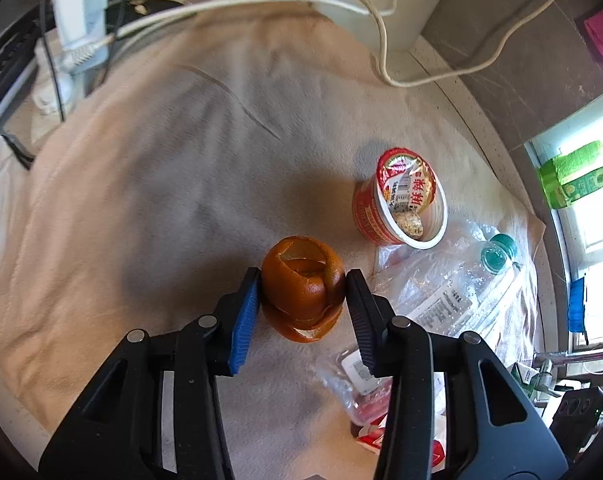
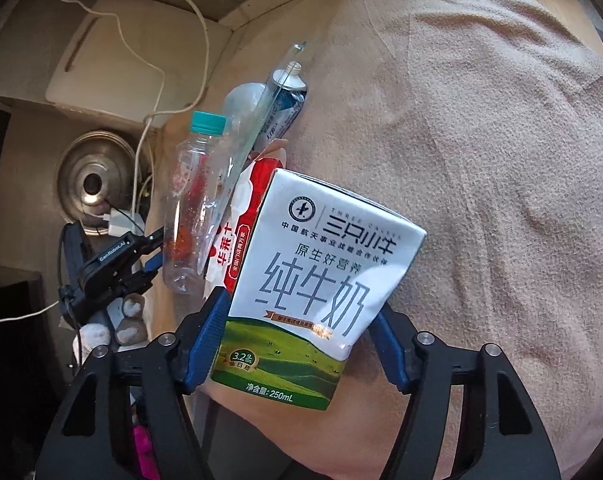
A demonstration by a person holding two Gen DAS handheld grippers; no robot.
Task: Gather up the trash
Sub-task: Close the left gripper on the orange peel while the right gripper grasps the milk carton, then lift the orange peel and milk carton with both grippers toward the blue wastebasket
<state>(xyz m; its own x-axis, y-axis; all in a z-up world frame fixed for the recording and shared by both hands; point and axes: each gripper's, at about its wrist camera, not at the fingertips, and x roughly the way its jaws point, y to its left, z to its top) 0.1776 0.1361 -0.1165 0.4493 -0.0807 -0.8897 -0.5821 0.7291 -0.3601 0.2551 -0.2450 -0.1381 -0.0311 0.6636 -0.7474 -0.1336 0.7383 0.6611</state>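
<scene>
Your left gripper (image 1: 303,282) clamps the light, springy orange peel (image 1: 301,280) at its sides, while your right gripper (image 2: 301,328) squeezes the dented, easily crushed milk carton (image 2: 321,280) low down.

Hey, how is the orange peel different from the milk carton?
The orange peel is a curled, hollow orange shell; the milk carton is a dented white and green box with printed lettering. The peel sits between the left tongs; the carton sits between the right tongs. Both are above beige cloth.
</scene>
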